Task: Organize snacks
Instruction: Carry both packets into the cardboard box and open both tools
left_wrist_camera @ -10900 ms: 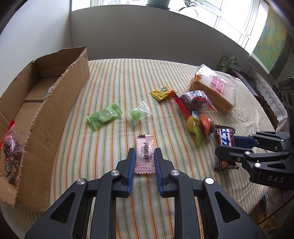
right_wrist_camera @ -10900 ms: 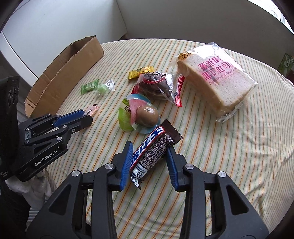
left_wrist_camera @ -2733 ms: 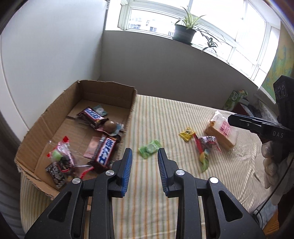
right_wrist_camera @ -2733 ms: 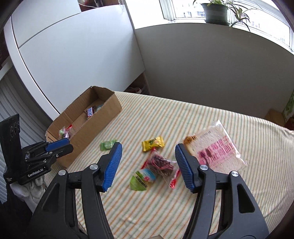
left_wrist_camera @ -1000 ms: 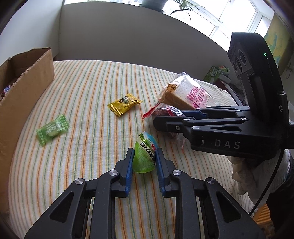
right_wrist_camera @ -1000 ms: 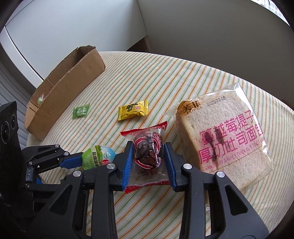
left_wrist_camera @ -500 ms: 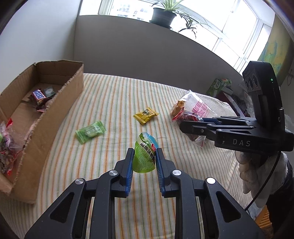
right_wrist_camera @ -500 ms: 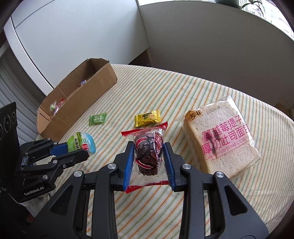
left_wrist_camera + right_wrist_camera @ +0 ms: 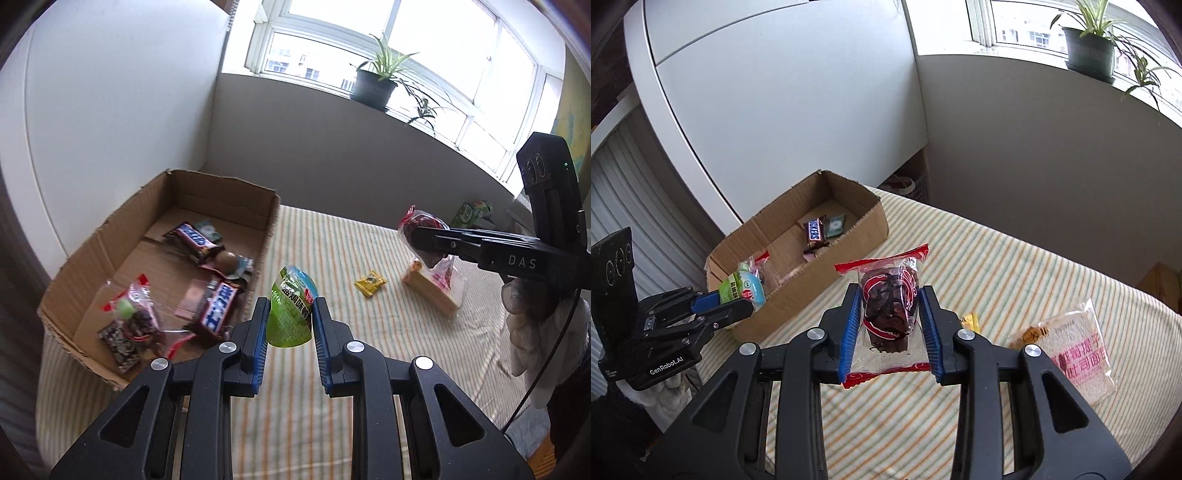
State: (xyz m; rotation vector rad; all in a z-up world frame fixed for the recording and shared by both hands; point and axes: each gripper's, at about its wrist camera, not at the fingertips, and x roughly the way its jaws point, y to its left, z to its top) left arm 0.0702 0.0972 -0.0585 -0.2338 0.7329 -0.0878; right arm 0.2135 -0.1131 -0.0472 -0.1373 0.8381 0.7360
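Note:
My left gripper is shut on a green jelly cup and holds it in the air beside the near right wall of the open cardboard box. The box holds two Snickers bars, an egg pack and a red-edged bag. My right gripper is shut on a clear red-edged bag of dark dried fruit, held above the striped table. It also shows in the left wrist view at the right.
A yellow candy and a bag of sliced bread lie on the striped tablecloth. A green carton stands at the far right edge. A wall and a windowsill with a potted plant are behind.
Both grippers have risen and moved left toward the box with their snacks. The box interior now shows in both views.

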